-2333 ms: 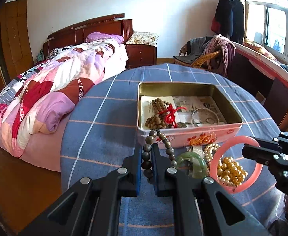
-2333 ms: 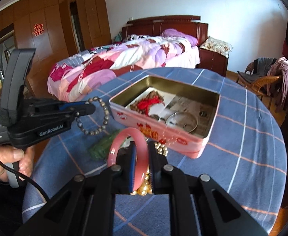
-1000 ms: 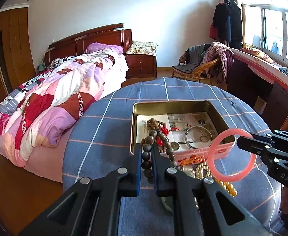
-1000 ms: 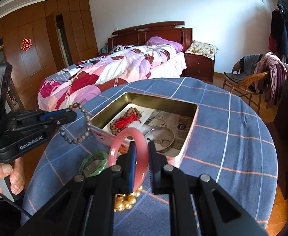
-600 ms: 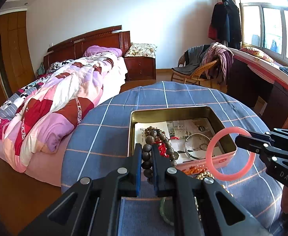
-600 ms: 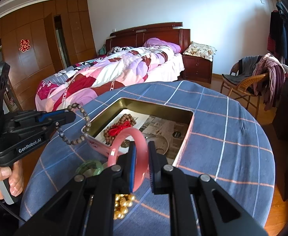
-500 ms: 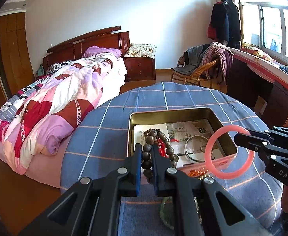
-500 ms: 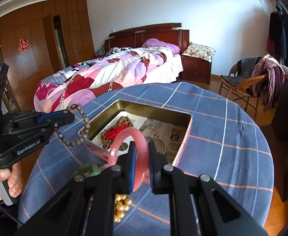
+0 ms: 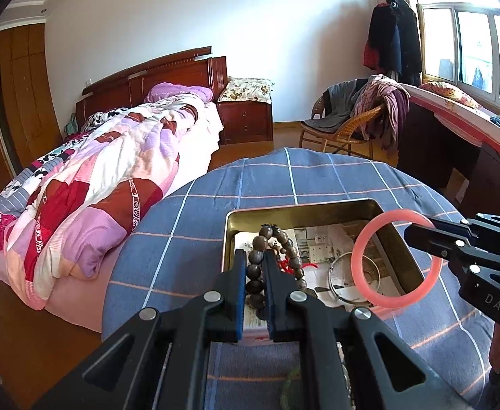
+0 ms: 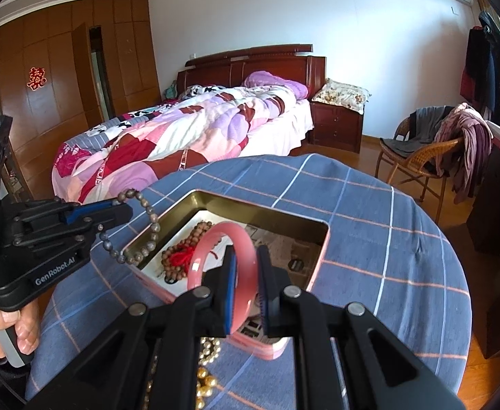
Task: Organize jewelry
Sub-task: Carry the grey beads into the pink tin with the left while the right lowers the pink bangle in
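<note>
Both our grippers have carried their loads from beside the pink rectangular tin (image 10: pixel 313 275) to over it. Our left gripper (image 9: pixel 253 273) clamps the dark beaded bracelet (image 10: pixel 147 235); our right gripper (image 10: pixel 245 285) clamps the pink bangle (image 10: pixel 222 256). Each hangs above the tin's near edge, interior lying ahead.

you get bright daylight from window (image 9: pixel 469 30) at far right, slightly blown out. white wall evenly lit. soft shadows under near grippers. strong fisheye bending, dark vignette at corners. near gripper bodies slightly soft; no motion blur.
</note>
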`<state>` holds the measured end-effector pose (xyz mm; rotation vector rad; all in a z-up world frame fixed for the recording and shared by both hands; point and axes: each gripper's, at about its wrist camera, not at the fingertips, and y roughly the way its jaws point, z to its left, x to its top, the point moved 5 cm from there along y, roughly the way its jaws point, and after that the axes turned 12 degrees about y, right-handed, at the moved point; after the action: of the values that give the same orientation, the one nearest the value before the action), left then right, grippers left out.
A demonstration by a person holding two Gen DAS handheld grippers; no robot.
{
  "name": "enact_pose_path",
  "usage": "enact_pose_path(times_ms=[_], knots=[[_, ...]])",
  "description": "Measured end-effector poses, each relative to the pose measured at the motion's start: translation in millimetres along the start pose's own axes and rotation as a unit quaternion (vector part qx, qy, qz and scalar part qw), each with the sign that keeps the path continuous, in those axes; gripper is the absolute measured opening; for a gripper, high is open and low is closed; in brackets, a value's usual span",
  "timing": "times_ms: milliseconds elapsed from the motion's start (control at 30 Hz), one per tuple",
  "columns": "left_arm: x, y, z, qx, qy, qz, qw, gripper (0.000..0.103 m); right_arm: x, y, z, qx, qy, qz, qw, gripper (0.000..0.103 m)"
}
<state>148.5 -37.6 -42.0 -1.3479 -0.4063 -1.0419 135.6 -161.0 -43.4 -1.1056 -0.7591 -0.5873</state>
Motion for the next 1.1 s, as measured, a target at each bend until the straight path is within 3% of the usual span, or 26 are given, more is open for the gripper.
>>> enact_pose_path(times_ms=[1100], knots=[[3, 50, -4, 0.01, 0.008, 0.035, 0.9993, 0.009, 8, 42, -10, -0.026, 0.005, 0.011, 1.0, 0.014]])
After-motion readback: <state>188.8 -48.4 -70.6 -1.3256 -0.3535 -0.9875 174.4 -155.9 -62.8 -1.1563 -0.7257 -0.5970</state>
